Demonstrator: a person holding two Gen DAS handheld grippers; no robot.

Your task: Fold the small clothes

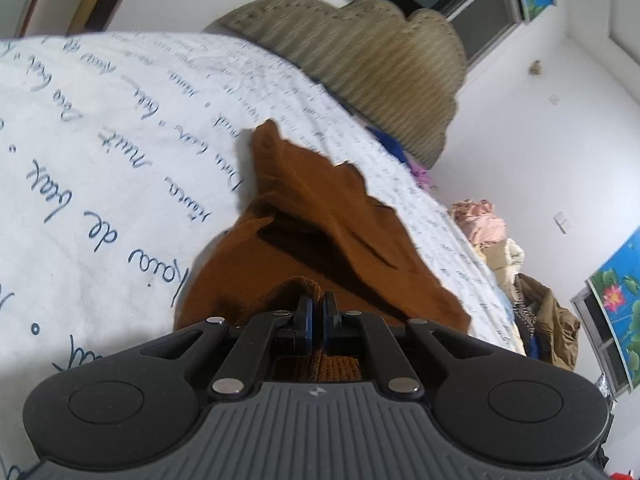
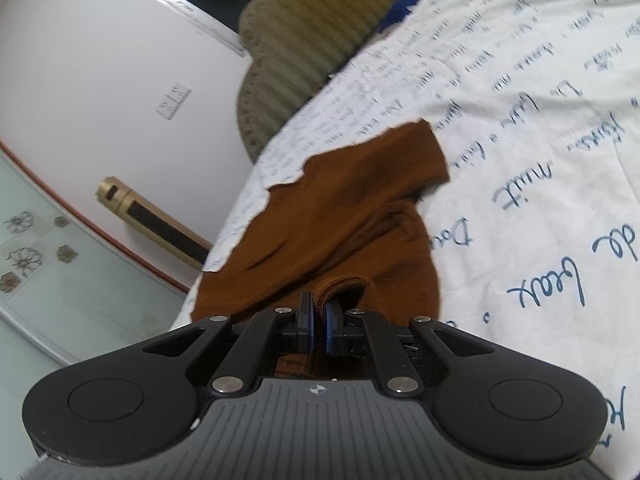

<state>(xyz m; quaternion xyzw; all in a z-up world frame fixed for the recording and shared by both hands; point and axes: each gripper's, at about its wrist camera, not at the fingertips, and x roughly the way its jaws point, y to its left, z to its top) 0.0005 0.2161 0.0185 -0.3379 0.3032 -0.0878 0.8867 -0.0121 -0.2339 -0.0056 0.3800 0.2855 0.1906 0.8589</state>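
Observation:
A small brown knitted garment (image 1: 320, 220) lies rumpled on the white bed sheet with blue script (image 1: 100, 140). My left gripper (image 1: 317, 300) is shut on a bunched ribbed edge of it, and the cloth runs back between the fingers. In the right wrist view the same brown garment (image 2: 340, 208) stretches away with one sleeve pointing up and right. My right gripper (image 2: 318, 304) is shut on another ribbed edge that bulges above its pads. Both held edges are lifted slightly off the sheet (image 2: 540, 140).
A beige ribbed headboard (image 1: 380, 60) stands at the far end of the bed. Blue and purple cloth (image 1: 404, 156) lies beside it. A heap of mixed clothes (image 1: 512, 264) sits off the bed's right side. A gold and black post (image 2: 156, 220) stands by the wall.

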